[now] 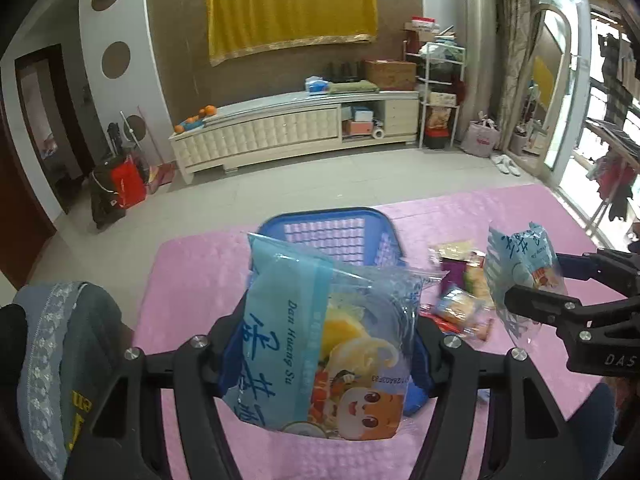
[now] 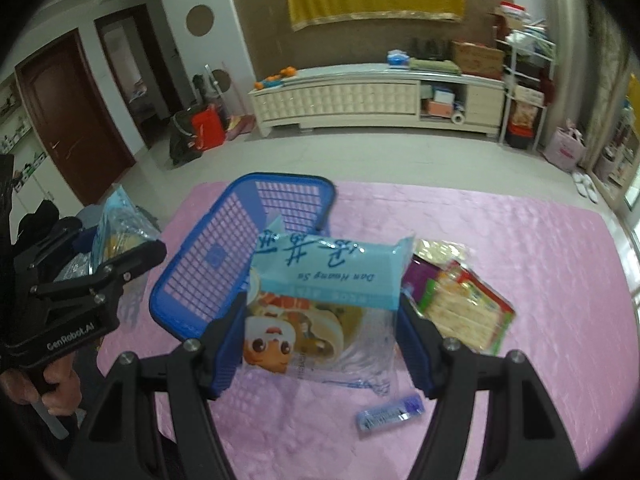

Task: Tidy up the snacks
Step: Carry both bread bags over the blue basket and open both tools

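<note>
My left gripper point(image 1: 326, 344) is shut on a light blue egg-yolk pastry packet point(image 1: 320, 344) and holds it above the near edge of the blue plastic basket point(image 1: 332, 232). My right gripper point(image 2: 322, 328) is shut on a second light blue pastry packet point(image 2: 324, 304), held just right of the blue basket point(image 2: 224, 248), above the pink table cover. The right gripper with its packet point(image 1: 520, 268) shows at the right of the left wrist view. The left gripper with its packet point(image 2: 116, 236) shows at the left of the right wrist view. The basket looks empty.
A pile of snack packets point(image 2: 460, 300) lies on the pink cover point(image 2: 520, 240) right of the basket; it also shows in the left wrist view point(image 1: 460, 300). A small blue wrapped bar point(image 2: 390, 414) lies near the front. Beyond the table are tiled floor and a cream TV cabinet point(image 1: 296, 128).
</note>
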Demonstrator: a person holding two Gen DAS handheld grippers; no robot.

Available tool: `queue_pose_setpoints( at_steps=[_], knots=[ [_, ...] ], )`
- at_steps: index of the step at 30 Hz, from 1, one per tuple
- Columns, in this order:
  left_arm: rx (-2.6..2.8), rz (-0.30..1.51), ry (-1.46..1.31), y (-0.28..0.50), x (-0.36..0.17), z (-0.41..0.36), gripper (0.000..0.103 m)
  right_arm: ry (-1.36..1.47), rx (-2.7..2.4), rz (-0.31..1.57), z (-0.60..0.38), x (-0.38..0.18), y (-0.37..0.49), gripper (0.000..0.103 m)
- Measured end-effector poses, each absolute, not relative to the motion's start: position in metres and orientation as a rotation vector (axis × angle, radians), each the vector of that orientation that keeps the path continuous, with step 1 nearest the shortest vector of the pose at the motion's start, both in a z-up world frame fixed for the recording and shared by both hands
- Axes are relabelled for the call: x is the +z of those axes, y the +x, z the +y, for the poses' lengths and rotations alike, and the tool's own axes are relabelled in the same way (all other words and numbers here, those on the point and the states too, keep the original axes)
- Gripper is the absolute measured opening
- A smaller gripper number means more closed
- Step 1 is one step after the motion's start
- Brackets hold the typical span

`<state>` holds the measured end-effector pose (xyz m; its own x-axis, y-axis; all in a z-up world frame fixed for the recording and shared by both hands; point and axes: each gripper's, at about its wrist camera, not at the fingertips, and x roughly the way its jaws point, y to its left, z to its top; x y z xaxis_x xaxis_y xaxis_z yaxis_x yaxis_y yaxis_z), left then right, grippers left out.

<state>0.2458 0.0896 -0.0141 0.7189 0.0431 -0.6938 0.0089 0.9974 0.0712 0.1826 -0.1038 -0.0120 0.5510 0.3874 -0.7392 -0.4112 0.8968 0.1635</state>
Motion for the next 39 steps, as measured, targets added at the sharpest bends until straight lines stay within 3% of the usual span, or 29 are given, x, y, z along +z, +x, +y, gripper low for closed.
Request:
queue_pose_setpoints(
  at_steps=[18,39],
  knots=[
    [-0.047,0.887,0.049,0.334,-0.068,0.132,0.064,-0.165,0.607,0.925,-0.018,-0.046,0.268,0.073],
    [-0.014,0.902,0.01,0.342,-0.098,0.137,0.069,-0.286,0.614,0.92,-0.002,-0.06,0.284,0.073]
  ],
)
